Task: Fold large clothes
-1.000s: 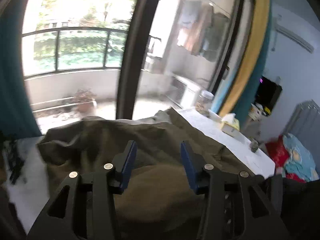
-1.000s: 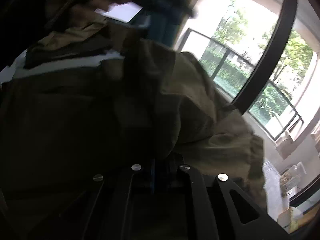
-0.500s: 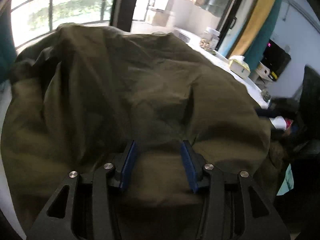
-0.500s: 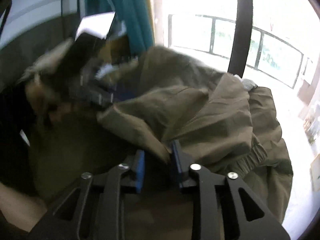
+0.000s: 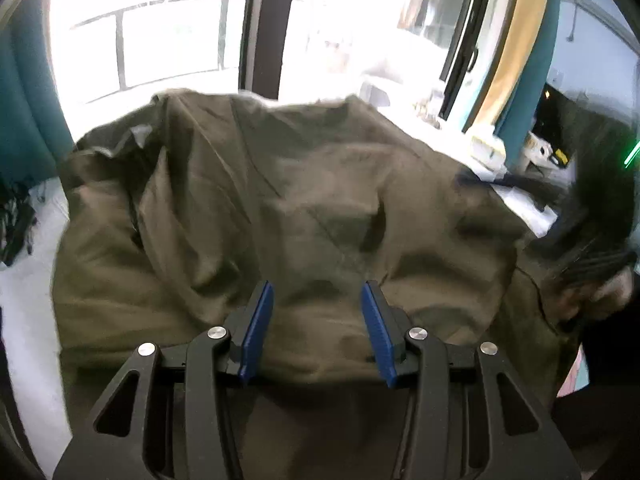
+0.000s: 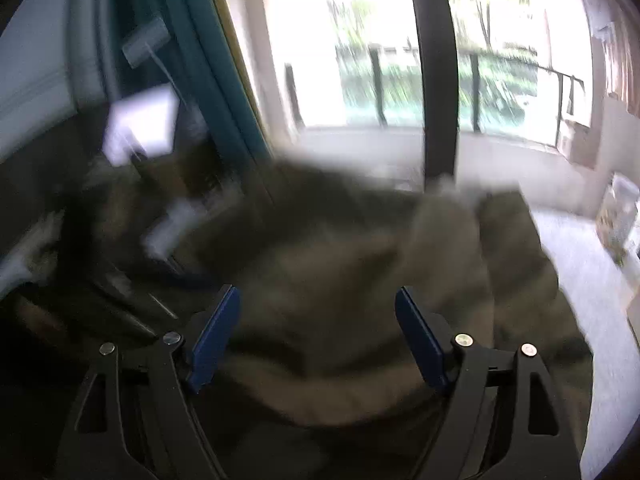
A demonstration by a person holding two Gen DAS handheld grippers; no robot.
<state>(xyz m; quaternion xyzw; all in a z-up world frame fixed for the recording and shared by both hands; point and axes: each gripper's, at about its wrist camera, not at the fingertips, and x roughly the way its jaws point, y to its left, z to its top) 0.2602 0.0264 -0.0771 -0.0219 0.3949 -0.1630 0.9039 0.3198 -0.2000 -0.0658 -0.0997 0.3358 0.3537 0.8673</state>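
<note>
A large olive-green garment [image 5: 304,208] lies bunched and creased over a white table [image 5: 24,320]. It also shows, blurred, in the right wrist view [image 6: 340,264]. My left gripper [image 5: 317,292] is open with blue pads, just above the garment's near edge, holding nothing. My right gripper [image 6: 318,300] is open wide over the garment, holding nothing. At the right edge of the left wrist view a dark blurred shape [image 5: 592,248], the right gripper and hand, sits at the garment's right side.
A dark window post [image 5: 268,24] and balcony railing stand behind the table. Teal and yellow curtains [image 5: 520,40] hang at the right. A tissue box [image 5: 486,148] and small items sit at the table's far right end. A dark object [image 5: 16,220] lies at the left.
My right gripper has opened and let go of the garment fold, which has dropped onto the table. The left gripper stays open and has pulled back a little; the garment has settled lower.
</note>
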